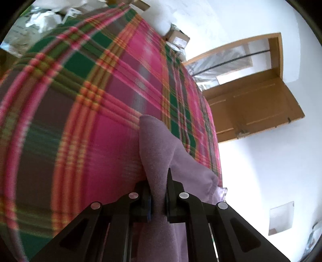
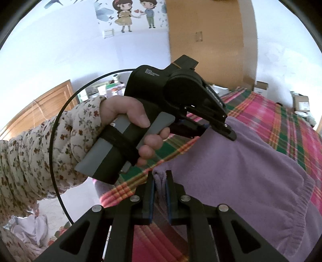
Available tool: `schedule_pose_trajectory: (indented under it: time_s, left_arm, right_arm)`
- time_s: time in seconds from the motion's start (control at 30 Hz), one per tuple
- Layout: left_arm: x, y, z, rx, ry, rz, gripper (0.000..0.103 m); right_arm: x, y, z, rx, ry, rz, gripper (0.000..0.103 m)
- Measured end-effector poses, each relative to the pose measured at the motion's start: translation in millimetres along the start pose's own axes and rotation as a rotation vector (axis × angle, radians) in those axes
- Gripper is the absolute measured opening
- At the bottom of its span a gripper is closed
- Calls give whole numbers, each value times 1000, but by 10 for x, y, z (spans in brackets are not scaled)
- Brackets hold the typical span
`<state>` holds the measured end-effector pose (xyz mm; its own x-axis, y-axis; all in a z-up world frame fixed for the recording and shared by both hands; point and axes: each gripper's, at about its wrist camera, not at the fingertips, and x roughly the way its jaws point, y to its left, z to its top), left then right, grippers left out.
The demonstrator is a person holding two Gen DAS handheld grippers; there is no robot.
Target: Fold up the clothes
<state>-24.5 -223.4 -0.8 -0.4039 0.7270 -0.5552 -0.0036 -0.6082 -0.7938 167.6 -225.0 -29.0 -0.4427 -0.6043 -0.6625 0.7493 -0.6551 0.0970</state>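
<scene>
A: So, what surrounds the cloth?

B: A plaid blanket in pink, green and brown covers the bed. Past its far edge, the left wrist view shows cardboard boxes against a white wall, white crumpled bags at the far left, and an open wooden door to the right. In the right wrist view a cartoon wall sticker of two children sits high on the far wall.

A: How many garments and tools?

B: One lilac fleece garment, two grippers. The left gripper has its jaws closed tight on a bunched fold of the fleece, which rises in a peak ahead of it. The right gripper is nearly closed, pinching the hemmed corner of the same garment. One hand in a quilted floral sleeve grips the left tool's handle, and a black cable loops behind it.

A: Where does the garment lie?

B: On the blanket, spreading right and near in the right wrist view, its stitched hem curving along the right side. The left tool's fingers touch its upper edge.

A: Any open room?

B: The blanket lies bare across the left and far side in the left wrist view; the bed's right edge drops off just beside the fleece.
</scene>
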Motion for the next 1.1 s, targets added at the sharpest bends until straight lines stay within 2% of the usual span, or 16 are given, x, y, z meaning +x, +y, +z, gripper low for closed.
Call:
schedule_pose_trajectory:
  time_s: [0.17,0.43,0.5,0.63,0.83,0.97,1.1]
  left_arm:
    - [-204,171,-4,-12,-26,29,10]
    - [-148,309,-20,-30,-15,47,11]
    - [-151,320,-21,-37,-14,55,13]
    - [-204,335,-42,-62,-22,67,16]
    - [-391,259,-149,-42,-82,114,16]
    - [-598,196,-285,-27,-134,130,16]
    - [-779,24,-483,32,-184,152,16]
  right_arm:
    - [171,2,5,13,34,30,10]
    - [327,-75,-31,60,100,61,13]
    - [309,-92,-47,64,112,63,13]
    - [91,-168,-53,74,75,77,14]
    - [-436,-448,-94,142,-35,18,18]
    - [-802,-913,-217,285,-107,-80,24]
    - [-980,-1307,-467,430,-103,-176,27]
